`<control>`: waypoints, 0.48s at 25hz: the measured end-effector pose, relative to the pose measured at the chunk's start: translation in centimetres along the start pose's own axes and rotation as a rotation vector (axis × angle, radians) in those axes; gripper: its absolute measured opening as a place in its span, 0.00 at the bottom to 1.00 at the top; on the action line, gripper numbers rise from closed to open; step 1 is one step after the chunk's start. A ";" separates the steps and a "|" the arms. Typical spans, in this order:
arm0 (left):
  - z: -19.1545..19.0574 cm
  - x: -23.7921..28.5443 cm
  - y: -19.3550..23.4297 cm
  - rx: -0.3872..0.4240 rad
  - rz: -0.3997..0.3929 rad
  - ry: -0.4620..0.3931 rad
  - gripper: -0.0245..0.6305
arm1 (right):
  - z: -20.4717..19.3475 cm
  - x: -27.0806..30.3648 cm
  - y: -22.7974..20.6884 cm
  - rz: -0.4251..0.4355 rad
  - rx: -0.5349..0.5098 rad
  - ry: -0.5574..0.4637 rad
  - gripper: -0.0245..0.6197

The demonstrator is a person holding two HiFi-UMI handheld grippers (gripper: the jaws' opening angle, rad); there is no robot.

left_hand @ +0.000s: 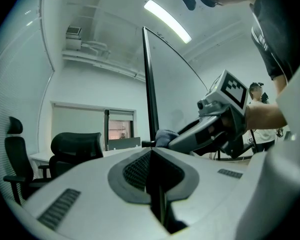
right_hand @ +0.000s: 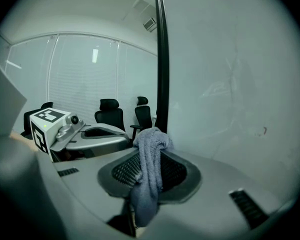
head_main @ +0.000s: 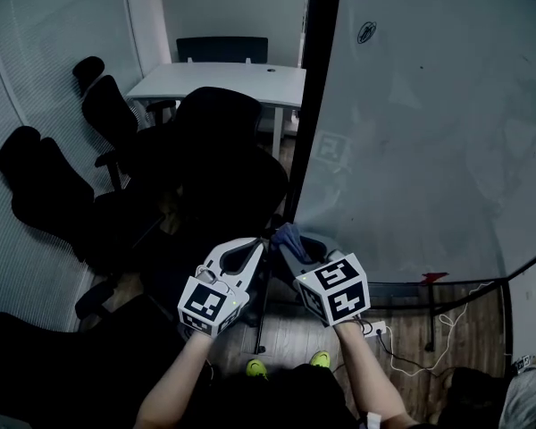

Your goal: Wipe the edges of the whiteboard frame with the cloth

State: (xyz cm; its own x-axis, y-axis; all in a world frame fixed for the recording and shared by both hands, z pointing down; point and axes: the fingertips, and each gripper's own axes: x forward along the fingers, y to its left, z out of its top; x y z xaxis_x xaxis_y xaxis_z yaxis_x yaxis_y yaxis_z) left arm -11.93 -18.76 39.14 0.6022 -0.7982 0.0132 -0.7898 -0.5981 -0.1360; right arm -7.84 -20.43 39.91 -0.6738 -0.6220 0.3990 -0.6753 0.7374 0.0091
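**Two hand-held tools at the left edge of a whiteboard**

Bottom centre of the head view: two bare forearms [head_main: 174,382] and yellow-green shoes [head_main: 320,359] over a wooden floor [head_main: 295,333]. Above them, each tool carries a cube of black-and-white square markers, the only print seen on them. The left tool [head_main: 256,248] has its jaws pressed together with nothing between them. The right tool [head_main: 282,242], just beside it, is clamped on a grey-blue cloth [head_main: 288,236]. In the right gripper view the cloth bunches at the jaw tips and hangs down between the pads. In the head view the cloth sits low centre, close against the black frame [head_main: 317,105] along the left edge of the whiteboard [head_main: 429,132]. Whether the two touch cannot be told. Board markings: a small round mark [head_main: 366,32] near the top and faint smudged traces [head_main: 335,155], neither legible. Left of the frame stand black office chairs [head_main: 223,150]. Beyond them, upper centre, is a white surface [head_main: 223,80].
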 end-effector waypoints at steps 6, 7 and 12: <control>1.6 0.3 0.6 0.020 0.000 0.003 0.05 | 2.5 -0.8 0.3 0.013 -0.037 -0.032 0.18; 1.9 0.4 0.6 0.023 -0.001 0.003 0.05 | 3.0 -1.0 0.3 0.014 -0.048 -0.038 0.18; 4.1 0.8 0.4 0.041 -0.018 -0.034 0.05 | 5.1 -1.9 0.4 0.019 -0.070 -0.062 0.18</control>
State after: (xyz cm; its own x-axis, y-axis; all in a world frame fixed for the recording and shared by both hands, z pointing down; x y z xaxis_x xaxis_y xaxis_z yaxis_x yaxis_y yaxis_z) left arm -11.33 -19.32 35.05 0.6206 -0.7839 -0.0175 -0.7736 -0.6085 -0.1770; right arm -8.37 -20.26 34.48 -0.7050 -0.6213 0.3419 -0.6411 0.7645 0.0674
